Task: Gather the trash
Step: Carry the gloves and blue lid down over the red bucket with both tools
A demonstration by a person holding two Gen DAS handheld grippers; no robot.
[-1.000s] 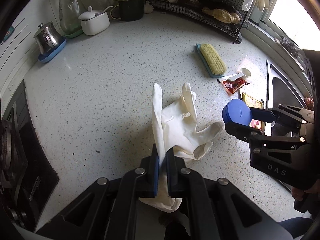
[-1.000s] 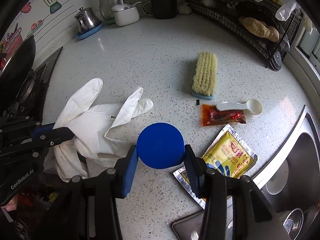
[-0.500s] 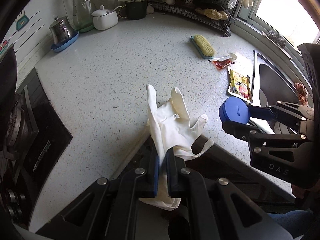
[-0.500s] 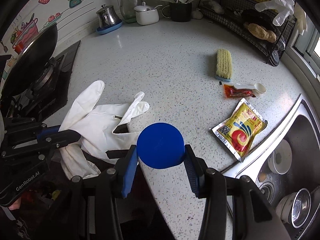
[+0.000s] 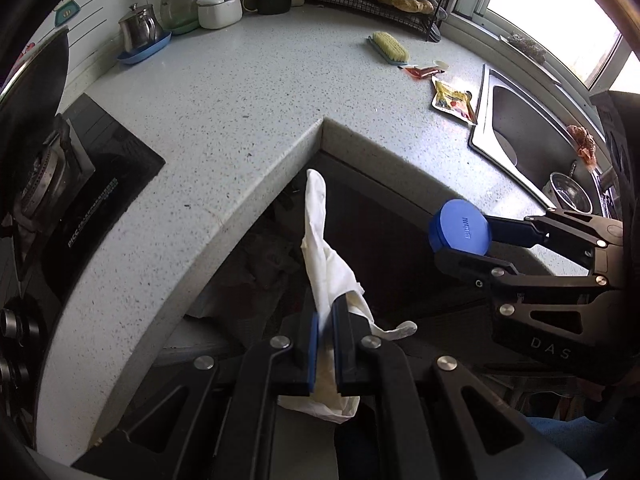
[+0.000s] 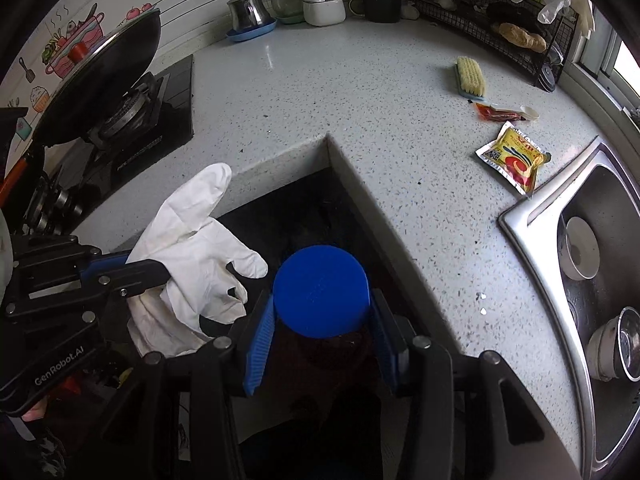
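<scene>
Your left gripper (image 5: 325, 320) pinches the white glove (image 5: 320, 248) tight, and the glove hangs past the inner corner of the counter (image 5: 240, 120), over the dark gap. Your right gripper (image 6: 322, 316) squeezes the blue lid (image 6: 320, 296) there too. A yellow packet (image 6: 512, 158) lies by the sink (image 6: 532, 208) edge.

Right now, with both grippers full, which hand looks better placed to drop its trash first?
Roughly equal, slightly left: left gripper dangles the white rubber glove off the counter; right gripper clamps the round blue lid there too.
</scene>
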